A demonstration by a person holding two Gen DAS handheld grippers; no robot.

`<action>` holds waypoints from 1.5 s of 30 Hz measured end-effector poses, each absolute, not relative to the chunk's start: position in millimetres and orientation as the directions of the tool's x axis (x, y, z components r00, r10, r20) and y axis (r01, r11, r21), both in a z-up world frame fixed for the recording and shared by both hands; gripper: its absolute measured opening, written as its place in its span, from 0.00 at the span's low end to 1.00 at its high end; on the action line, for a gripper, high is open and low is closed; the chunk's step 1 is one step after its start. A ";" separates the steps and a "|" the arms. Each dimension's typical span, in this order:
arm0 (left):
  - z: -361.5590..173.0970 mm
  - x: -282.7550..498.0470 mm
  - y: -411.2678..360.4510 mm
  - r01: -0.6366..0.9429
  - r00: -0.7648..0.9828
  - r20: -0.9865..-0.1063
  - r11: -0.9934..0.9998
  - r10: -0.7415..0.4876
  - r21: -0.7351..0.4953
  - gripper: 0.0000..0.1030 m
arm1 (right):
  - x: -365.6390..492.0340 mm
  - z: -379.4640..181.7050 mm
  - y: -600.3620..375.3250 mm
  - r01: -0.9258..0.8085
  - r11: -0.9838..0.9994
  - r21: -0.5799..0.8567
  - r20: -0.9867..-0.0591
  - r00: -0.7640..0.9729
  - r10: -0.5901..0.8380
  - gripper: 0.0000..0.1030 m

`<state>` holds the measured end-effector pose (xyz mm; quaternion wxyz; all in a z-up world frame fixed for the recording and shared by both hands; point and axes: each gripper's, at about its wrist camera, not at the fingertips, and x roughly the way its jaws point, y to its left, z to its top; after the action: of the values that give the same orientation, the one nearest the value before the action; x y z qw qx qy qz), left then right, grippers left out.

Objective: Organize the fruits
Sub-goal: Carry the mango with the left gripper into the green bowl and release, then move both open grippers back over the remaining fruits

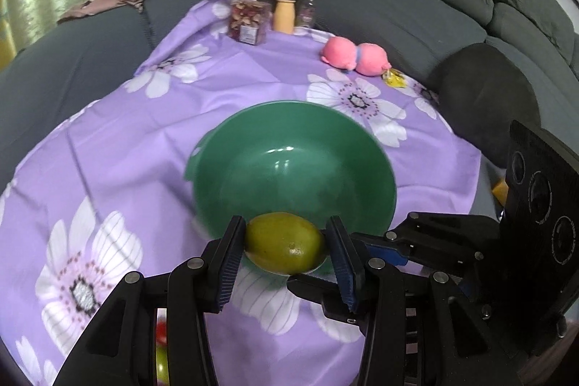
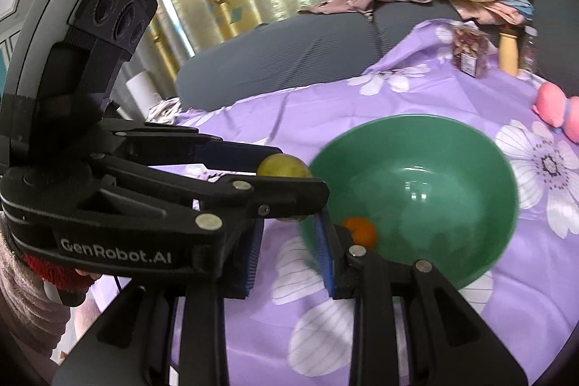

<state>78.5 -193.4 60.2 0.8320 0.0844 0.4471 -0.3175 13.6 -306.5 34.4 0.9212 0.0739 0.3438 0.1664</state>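
Purple flowered cloth (image 1: 152, 147) over grey sofa | left gripper (image 1: 286, 254) clamps green fruit (image 1: 284, 243) at green bowl (image 1: 253, 132) near rim | right gripper (image 2: 289, 252) narrow, orange fruit (image 2: 360, 232) beyond, grip unclear | early release risks fruit rolling off cloth's near edge

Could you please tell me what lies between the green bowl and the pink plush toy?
Nothing but bare purple flowered cloth lies between the green bowl and the pink plush toy; the left wrist view shows it.
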 end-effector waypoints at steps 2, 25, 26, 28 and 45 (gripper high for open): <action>58.2 83.3 -200.7 0.611 0.387 -0.799 0.777 -0.459 -0.151 0.45 | 15.7 33.1 -312.8 -0.238 0.939 0.250 -0.613 0.712 0.344 0.28; 32.5 110.9 -218.0 0.581 0.309 -0.824 0.780 -0.476 -0.232 0.45 | 32.7 11.5 -336.1 -0.164 0.956 0.243 -0.680 0.675 0.288 0.30; 33.4 110.6 -216.5 0.577 0.313 -0.823 0.783 -0.475 -0.232 0.45 | 31.7 12.7 -336.0 -0.164 0.957 0.240 -0.679 0.676 0.287 0.30; 35.8 109.5 -213.2 0.571 0.321 -0.820 0.788 -0.474 -0.231 0.45 | 30.4 14.5 -335.1 -0.163 0.958 0.235 -0.679 0.678 0.282 0.31; 57.0 76.6 -150.1 0.459 0.451 -0.803 0.873 -0.389 -0.165 0.61 | -0.3 38.4 -310.1 -0.206 0.964 0.165 -0.655 0.708 0.264 0.55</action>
<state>76.6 -150.1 57.0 0.8509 0.0379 0.4609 -0.2492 -0.3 -310.1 38.4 0.9232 0.0399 0.3605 0.1271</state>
